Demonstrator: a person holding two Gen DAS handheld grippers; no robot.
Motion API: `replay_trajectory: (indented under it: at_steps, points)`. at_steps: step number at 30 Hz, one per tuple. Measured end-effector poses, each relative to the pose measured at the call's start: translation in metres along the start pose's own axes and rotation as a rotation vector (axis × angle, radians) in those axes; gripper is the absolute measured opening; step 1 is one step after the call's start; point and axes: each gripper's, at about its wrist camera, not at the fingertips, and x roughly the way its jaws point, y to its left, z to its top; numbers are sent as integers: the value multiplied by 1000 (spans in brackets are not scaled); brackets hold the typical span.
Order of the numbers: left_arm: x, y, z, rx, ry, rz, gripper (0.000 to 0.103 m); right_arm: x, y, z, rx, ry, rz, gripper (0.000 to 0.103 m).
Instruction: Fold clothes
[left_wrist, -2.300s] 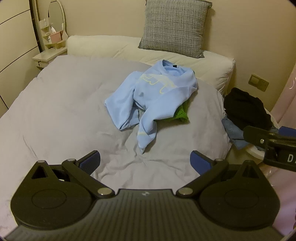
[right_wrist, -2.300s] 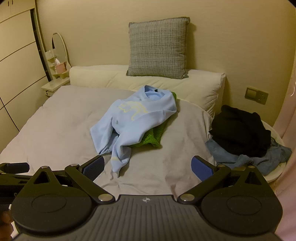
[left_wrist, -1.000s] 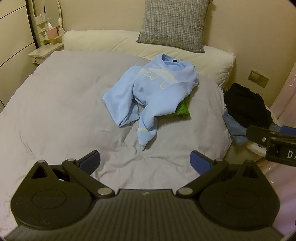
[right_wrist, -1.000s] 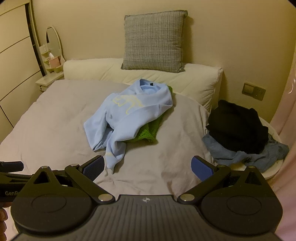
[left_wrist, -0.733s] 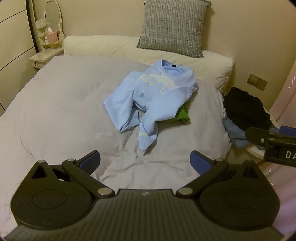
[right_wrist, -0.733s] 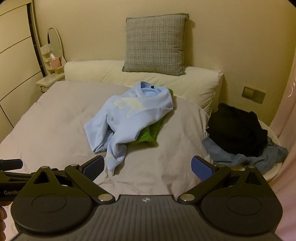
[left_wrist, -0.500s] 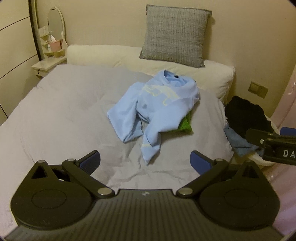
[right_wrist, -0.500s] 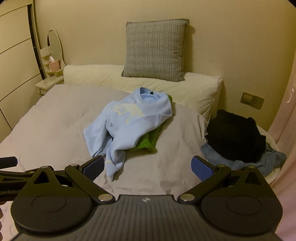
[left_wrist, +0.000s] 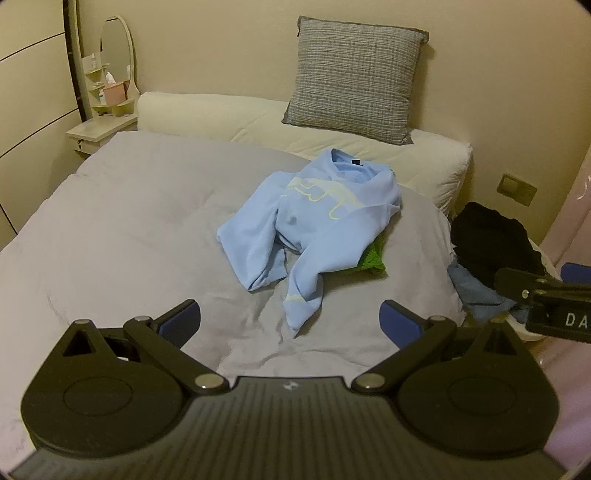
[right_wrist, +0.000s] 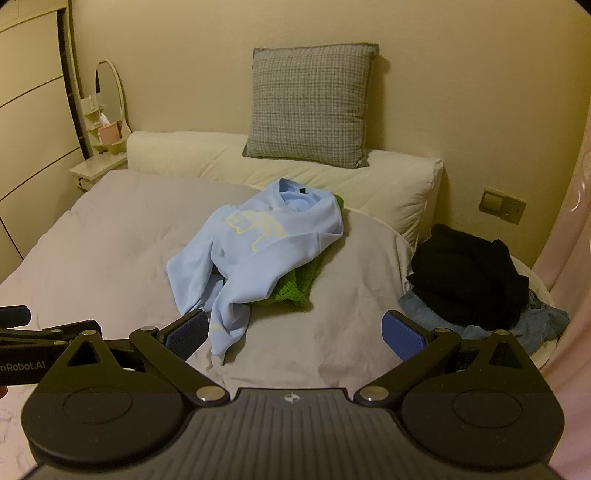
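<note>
Cream walls and a grey-covered bed are filling the left wrist view; the left hand-held gripper is hovering with its blue pads spread wide, gripping nothing; straight ahead of it, well apart, a light blue sweatshirt is lying crumpled over a green garment, a sleeve trailing towards the pads, probably dropped there for folding; a grey cushion is leaning on the wall beyond; off to the right, the other tool is showing the letters "DA".

From the right wrist view, the right hand-held gripper is likewise gaping and empty; the light blue sweatshirt is lying ahead and slightly left, yellow lettering unreadable; a black garment is heaped over blue cloth on the right, seemingly waiting; "nRobot.AI" is showing at the left edge.
</note>
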Motion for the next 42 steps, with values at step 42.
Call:
replay_trajectory:
  at_steps: [42]
  points:
    - [282,0,72,-189,288,44,101,304,-84,63,153,309,146,103]
